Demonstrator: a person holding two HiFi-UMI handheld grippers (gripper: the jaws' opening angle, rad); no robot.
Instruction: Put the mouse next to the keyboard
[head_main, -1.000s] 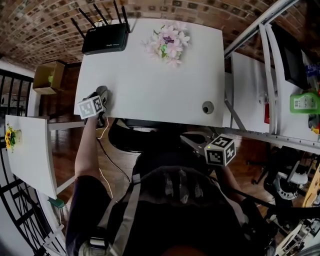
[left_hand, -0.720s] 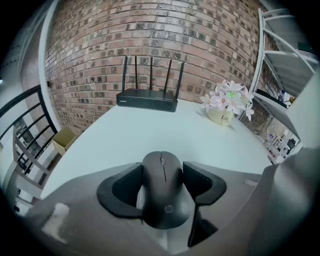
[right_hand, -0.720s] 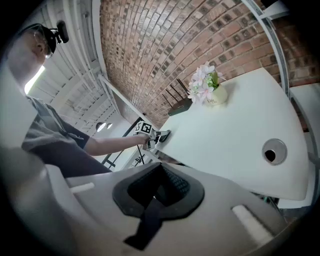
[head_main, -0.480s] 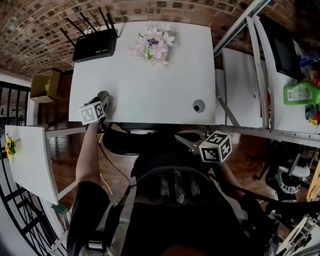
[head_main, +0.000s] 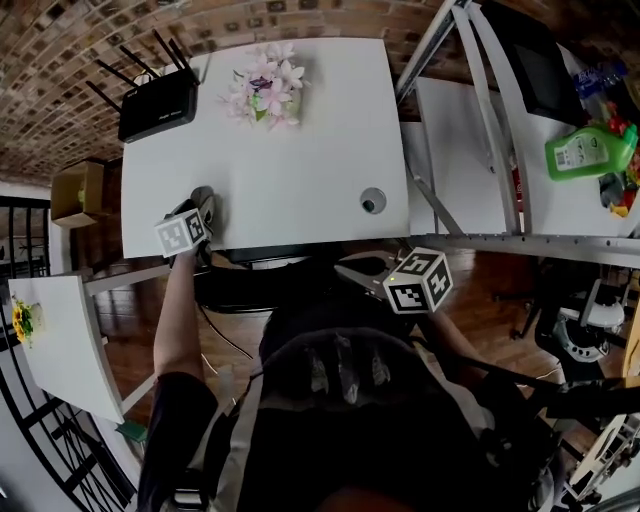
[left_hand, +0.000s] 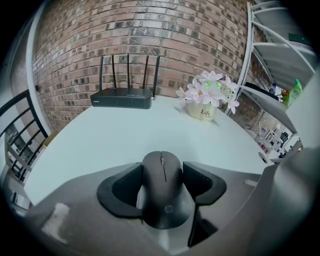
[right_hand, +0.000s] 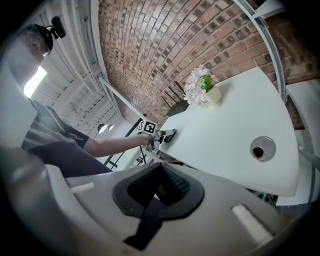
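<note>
A black mouse (left_hand: 162, 192) sits between the pads of my left gripper (left_hand: 162, 175), which is shut on it. In the head view the left gripper (head_main: 200, 213) holds the mouse (head_main: 204, 200) at the near left edge of the white table (head_main: 300, 170), low over the tabletop. My right gripper (head_main: 357, 272) hangs below and in front of the table's near edge, right of centre. In the right gripper view its jaws (right_hand: 159, 187) are together with nothing in them. No keyboard shows in any view.
A black router (head_main: 158, 103) with antennas stands at the table's far left, with a pot of pink flowers (head_main: 265, 85) beside it. A cable hole (head_main: 372, 200) lies near the right front. Metal shelving with a green bottle (head_main: 590, 150) stands to the right.
The head camera has swung, so the table sits further left in view. The left gripper still holds the mouse at the table's near left edge. The right gripper stays below the table.
</note>
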